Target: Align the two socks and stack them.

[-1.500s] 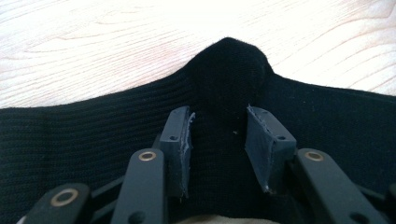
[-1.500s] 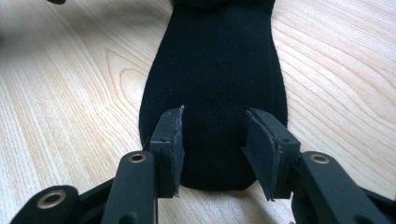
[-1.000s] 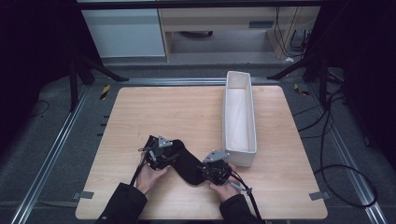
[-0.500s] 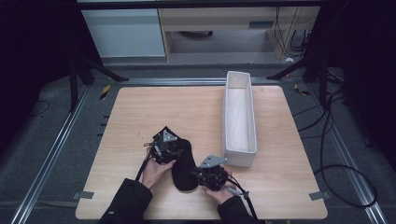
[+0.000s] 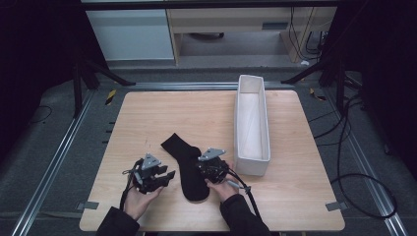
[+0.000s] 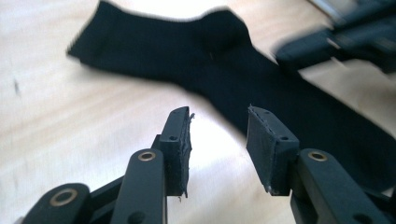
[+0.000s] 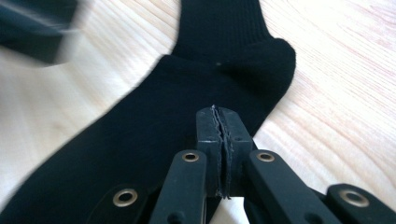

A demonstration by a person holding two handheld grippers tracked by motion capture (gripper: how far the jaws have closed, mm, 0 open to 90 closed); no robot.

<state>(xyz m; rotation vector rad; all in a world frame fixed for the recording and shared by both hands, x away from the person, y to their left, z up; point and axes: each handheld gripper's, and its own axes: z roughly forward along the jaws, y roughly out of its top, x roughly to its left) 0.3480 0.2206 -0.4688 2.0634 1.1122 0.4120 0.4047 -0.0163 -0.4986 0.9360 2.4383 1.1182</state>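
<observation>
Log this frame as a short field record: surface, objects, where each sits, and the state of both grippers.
surface: wooden table
sock: black sock, flat on the table near its front edge, between the two grippers
bin: long white bin, empty as far as visible, at the table's right, right of the sock
left gripper: left gripper, jaws apart, nothing between them, just left of the sock
right gripper: right gripper, jaws pressed together over the sock's right edge; whether they pinch any fabric cannot be told
</observation>
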